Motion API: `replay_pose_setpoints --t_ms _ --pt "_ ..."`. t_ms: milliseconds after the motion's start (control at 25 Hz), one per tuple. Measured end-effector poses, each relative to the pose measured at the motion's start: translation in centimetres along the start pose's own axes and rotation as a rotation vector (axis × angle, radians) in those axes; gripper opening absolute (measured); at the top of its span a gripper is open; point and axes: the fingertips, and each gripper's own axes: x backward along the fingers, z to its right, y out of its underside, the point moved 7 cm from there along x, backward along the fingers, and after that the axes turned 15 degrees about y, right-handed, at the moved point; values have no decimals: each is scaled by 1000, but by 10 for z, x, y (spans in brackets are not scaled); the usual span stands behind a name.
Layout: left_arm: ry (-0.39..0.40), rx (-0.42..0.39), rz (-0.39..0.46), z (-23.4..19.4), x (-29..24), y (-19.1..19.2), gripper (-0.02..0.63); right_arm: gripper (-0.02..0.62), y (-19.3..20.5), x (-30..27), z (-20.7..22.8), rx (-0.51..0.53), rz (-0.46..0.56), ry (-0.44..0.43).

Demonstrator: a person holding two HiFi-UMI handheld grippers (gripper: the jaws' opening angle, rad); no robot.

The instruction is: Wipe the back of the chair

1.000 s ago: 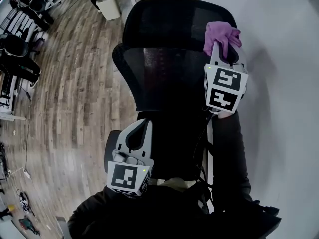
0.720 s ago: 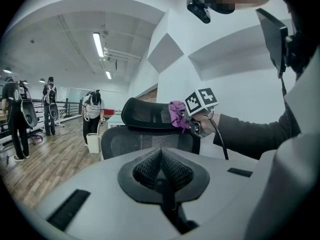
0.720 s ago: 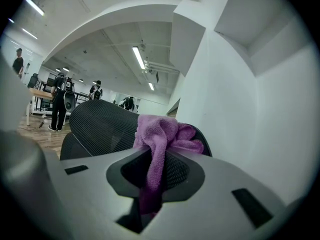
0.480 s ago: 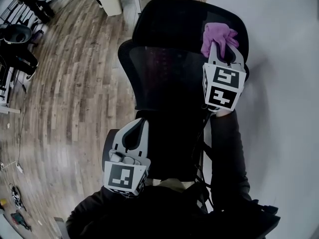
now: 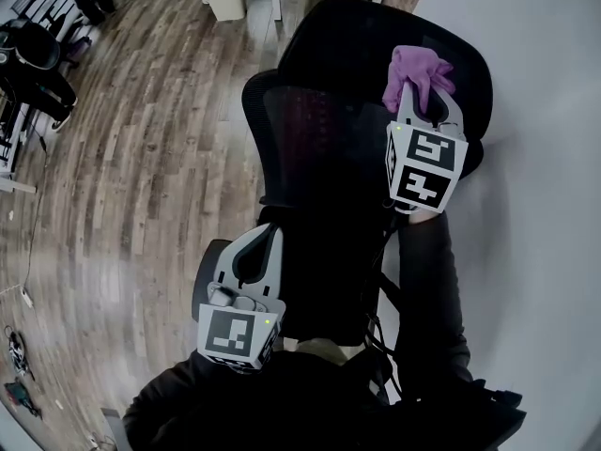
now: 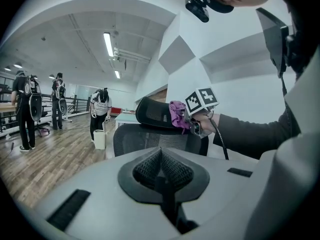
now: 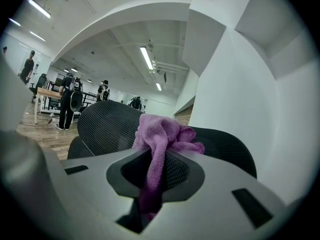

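Floorboards (image 5: 122,158), grey-brown wood grain, filled the left of the head view. Left gripper (image 5: 264,237) sat lower centre-left, jaws pressed together with nothing between them. Its tips pointed toward the frame's top, just beside the lower part of the chair (image 5: 319,148). Chair back was black open mesh, curved, with a rounded black headrest (image 5: 366,36) above it in frame. Right gripper (image 5: 424,101) was at upper right, jaws pinching a purple cloth (image 5: 416,67). Cloth ran lengthwise along the jaws: a thin tail down in the gap, a bunched fuzzy wad past the tips. The wad pointed to the frame's top, against the headrest's right part. Plain white wall (image 5: 545,177) filled the right.
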Motion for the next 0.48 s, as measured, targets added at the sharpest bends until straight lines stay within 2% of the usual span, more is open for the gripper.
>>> replay_pose_setpoints --t_ms 480 --pt "-37 33 2 -20 9 5 9 52 -16 -4 -36 17 17 -59"
